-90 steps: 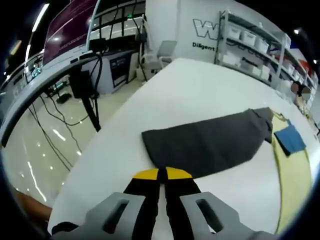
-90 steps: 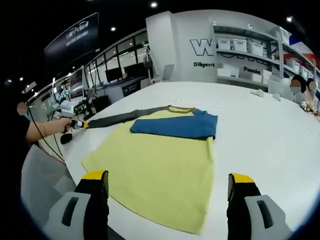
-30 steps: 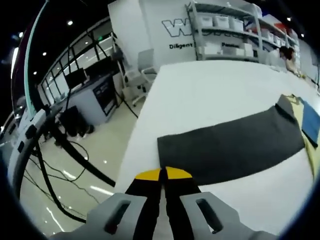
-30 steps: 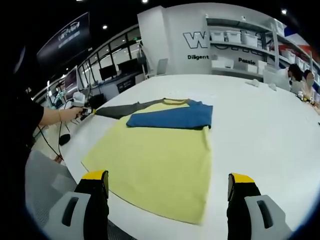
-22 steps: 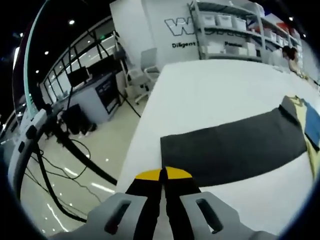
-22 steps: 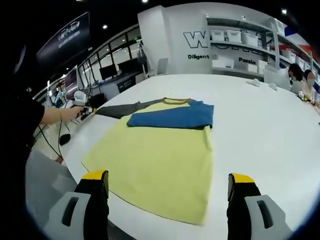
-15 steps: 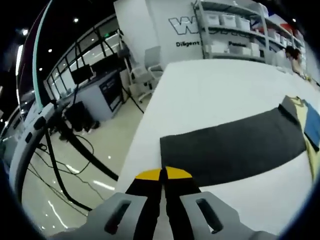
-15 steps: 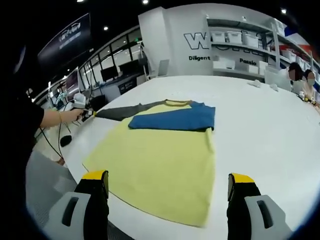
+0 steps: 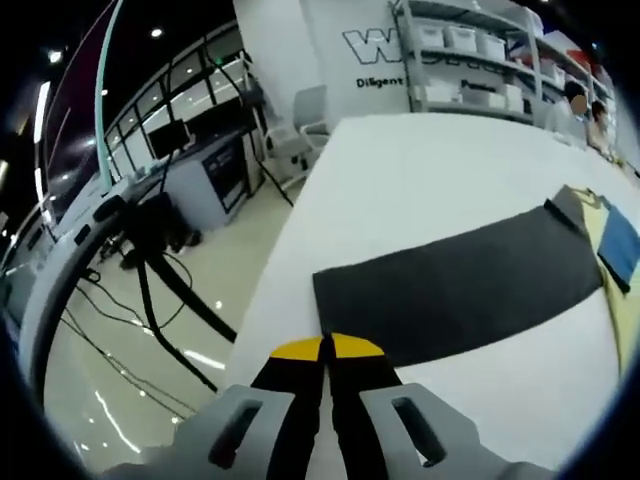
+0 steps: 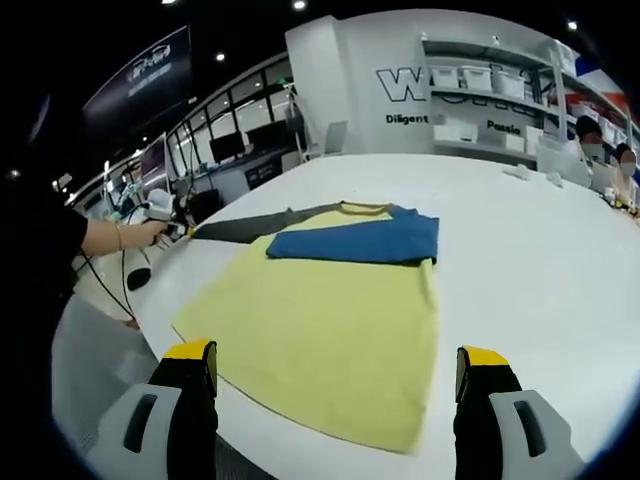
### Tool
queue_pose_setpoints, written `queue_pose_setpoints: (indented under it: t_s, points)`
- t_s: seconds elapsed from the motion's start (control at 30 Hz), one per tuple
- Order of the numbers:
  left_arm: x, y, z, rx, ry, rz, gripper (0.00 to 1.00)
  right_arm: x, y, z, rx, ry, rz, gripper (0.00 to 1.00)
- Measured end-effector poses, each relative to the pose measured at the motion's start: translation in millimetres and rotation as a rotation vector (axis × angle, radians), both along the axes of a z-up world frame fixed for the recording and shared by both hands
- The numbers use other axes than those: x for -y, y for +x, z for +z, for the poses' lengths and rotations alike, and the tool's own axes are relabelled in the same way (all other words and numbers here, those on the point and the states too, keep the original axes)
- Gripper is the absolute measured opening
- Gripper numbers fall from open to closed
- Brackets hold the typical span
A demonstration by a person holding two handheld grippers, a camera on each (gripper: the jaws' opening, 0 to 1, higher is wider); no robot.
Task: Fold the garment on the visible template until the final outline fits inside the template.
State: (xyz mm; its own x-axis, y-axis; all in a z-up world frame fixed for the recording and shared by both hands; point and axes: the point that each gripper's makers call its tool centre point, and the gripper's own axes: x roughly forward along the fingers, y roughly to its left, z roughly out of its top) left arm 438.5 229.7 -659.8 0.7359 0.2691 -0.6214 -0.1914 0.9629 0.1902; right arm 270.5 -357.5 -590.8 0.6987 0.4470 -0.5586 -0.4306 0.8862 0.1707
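White counter (image 10: 560,260) carried the yellow garment (image 10: 330,330). Left claw (image 9: 324,347) was clamped on the grey sleeve (image 9: 460,285), which stretched away toward the body; right claw (image 10: 336,380) stood apart.

Yellow garment (image 10: 330,310), blue sleeve (image 10: 360,240), grey sleeve (image 9: 460,285)

Garment (image 10: 330,310) lay flat on table (image 10: 540,260), one sleeve (image 10: 365,238) folded across its chest, other sleeve (image 9: 460,285) outstretched toward table edge, cuff just before left gripper (image 9: 325,350); shelving (image 10: 500,90) stood behind.
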Motion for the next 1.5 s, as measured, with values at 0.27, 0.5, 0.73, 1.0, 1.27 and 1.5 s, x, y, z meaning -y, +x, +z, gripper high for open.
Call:
queue_pose_setpoints:
  t_s: [0.27,0.5,0.73,1.0,1.27,1.5]
  points:
    - [6.0,-17.7,0.3,0.000,-0.057,0.053,0.00,-0.2,-5.0,0.7,0.002,0.003,0.000,0.99]
    - [7.9,-19.2,7.2,0.006,-0.060,0.070,0.00,-0.3,-13.2,-4.5,-0.039,-0.009,0.009,0.99]
    - [13.9,-16.8,17.6,0.026,-0.061,0.063,0.00,-1.5,-14.2,-5.2,-0.040,-0.001,0.006,0.99]
    - [37.4,1.0,35.8,0.071,-0.053,-0.013,0.00,-0.6,-12.5,-3.1,-0.032,0.006,0.005,0.99]
    - [76.0,19.6,47.6,0.104,-0.062,-0.126,0.00,2.2,-12.6,-2.8,-0.028,0.007,-0.003,0.99]
    - [109.7,35.0,58.0,0.136,-0.091,-0.214,0.00,0.1,-14.1,-4.4,-0.036,0.009,0.006,0.99]
